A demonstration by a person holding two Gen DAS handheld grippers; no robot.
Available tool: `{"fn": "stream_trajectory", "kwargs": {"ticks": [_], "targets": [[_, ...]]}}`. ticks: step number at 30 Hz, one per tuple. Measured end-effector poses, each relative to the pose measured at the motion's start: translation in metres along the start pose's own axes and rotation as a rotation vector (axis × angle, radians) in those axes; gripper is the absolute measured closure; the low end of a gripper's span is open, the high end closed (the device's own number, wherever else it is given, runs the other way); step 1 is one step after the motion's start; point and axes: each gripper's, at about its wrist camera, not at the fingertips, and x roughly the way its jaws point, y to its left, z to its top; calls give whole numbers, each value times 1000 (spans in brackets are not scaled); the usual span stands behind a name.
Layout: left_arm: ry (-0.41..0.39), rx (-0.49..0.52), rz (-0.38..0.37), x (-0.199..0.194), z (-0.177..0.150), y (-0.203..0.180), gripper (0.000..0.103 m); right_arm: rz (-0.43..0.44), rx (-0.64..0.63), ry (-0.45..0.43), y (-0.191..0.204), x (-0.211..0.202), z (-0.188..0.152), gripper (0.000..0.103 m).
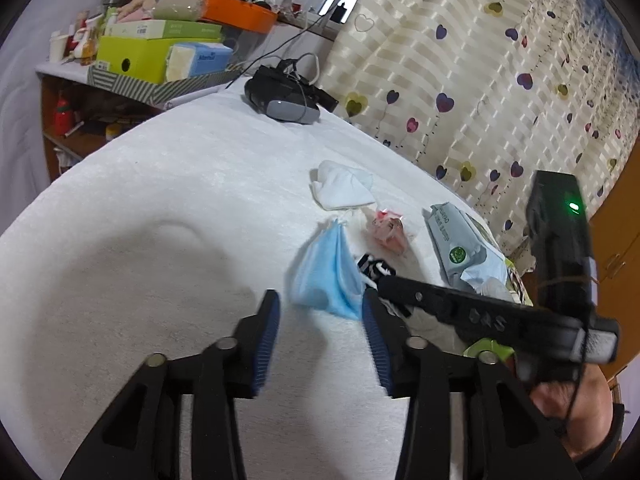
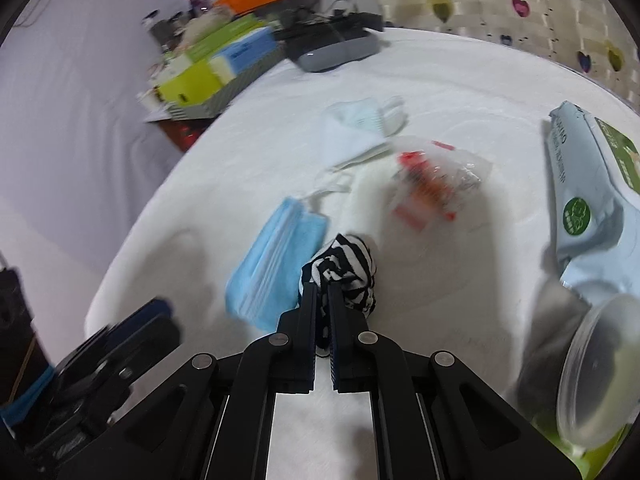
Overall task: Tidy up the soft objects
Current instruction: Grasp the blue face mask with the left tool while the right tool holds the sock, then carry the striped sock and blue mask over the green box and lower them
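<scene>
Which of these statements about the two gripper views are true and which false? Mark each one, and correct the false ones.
1. The right gripper is shut on the black-and-white striped cloth. True.
2. The left gripper grips the blue face mask. False: its jaws stand open, the mask lying beyond the fingertips.
3. The wet wipes pack lies to the right of the striped cloth. True.
4. The white cloth lies on top of the headset. False: they lie apart on the white cover.
</scene>
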Motion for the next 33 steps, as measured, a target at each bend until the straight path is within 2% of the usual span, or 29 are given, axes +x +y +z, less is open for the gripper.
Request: {"fn": "stream_trajectory", "kwargs": {"ticks": [8,10,14,20,21,24,27,33], "targets": [[19,50,21,19,6,-14,54,3,-11,-103,-4,-41,-9,98],[24,77,27,26,8,-19,50,2,-8,-120,-7,-48,-9,98],[62,110,37,46,13,-25,50,8,-4,-144,-13,-55,-7,98],[79,139,112,64,16,-33,50,29,3,-157,-21,-59,-5,98],[80,145,131,67,16,-33,51,30,2,-158,-21,-60,-6,98],[85,154,165,71,16,-31,71,39,1,-166,-23,-62,-6,98],[75,143,169,67,17,-28,84,45,-7,-180,-22,-66,-7,98],[32,128,120,41,14,-35,86,52,-29,-220,-17,-82,-14,98]]}}
